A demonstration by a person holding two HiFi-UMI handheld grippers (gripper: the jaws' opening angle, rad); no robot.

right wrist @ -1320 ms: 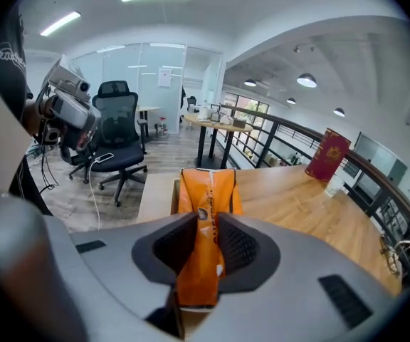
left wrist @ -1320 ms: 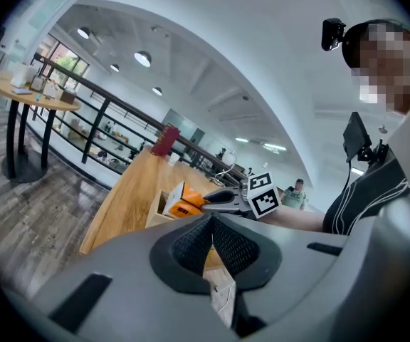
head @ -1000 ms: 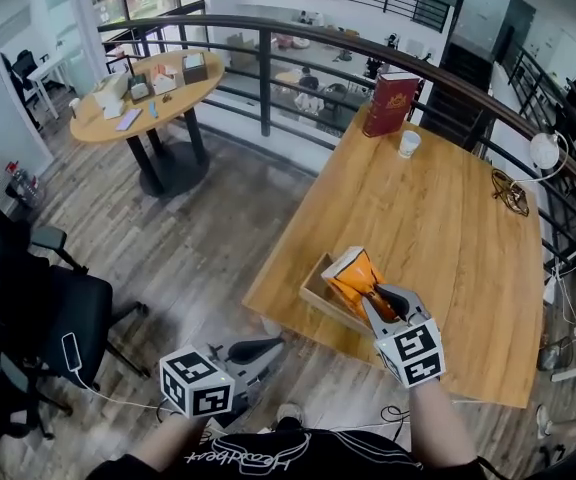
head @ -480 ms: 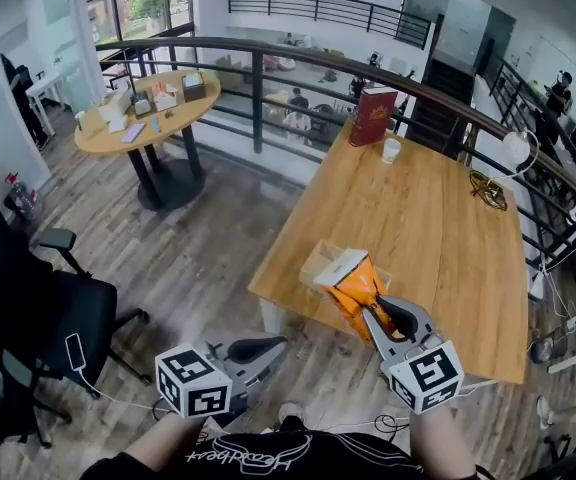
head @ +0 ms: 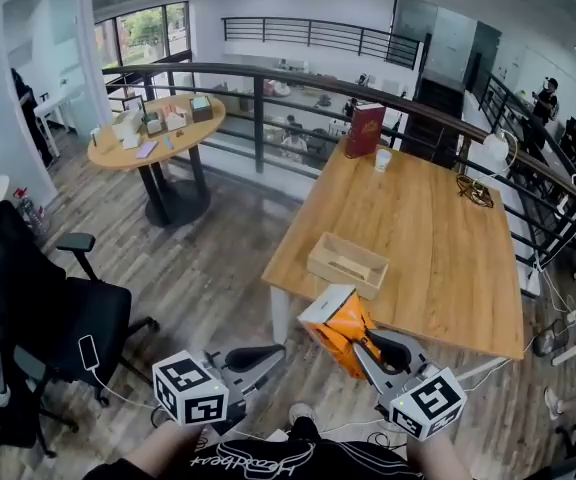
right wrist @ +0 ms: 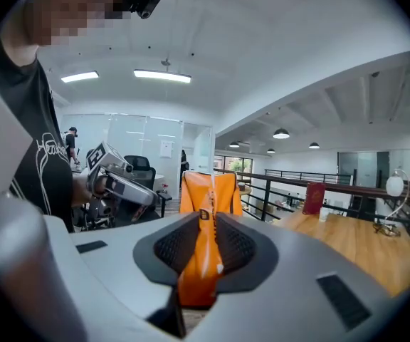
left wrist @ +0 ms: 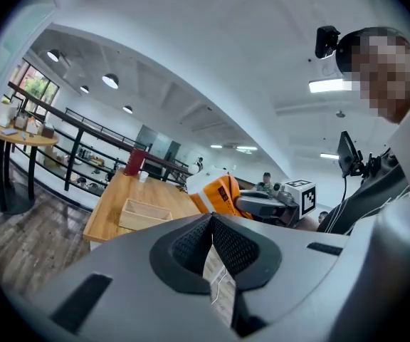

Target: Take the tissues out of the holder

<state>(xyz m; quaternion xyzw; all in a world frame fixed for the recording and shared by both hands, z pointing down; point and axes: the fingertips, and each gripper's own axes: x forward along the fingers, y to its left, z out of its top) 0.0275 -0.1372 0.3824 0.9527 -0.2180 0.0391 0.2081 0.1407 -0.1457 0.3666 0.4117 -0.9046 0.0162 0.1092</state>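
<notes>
Now the right gripper (head: 361, 345) has its jaws pinched on the lower end of the orange tissue pack (head: 335, 325), and the right gripper view shows the dark pads squeezing the wrapper from both sides, with the pack standing upright above them. In the head view the pack hangs in the air over the wooden floor (head: 218, 268), just off the near edge of the long wooden table (head: 438, 238) and apart from the wooden holder (head: 340, 279). That holder sits flat on the table near the same edge, its open top facing up. The left gripper (head: 271, 352) points across toward the pack from lower left, near it but not touching. Its jaws are pressed together. A pale strip shows in the slit under the pads in the left gripper view, and I cannot tell whether it is paper or only the background seen through the gap. The same view takes in the pack and the right gripper beyond the left jaws, with the holder on the table further back. At the table's far end a red book (head: 365, 130) stands upright with a white cup (head: 382, 160) just beside it. A round table (head: 156, 133) carrying small items stands well off to the left by the railing (head: 268, 78), and a black office chair (head: 58, 318) stands at the left side.
</notes>
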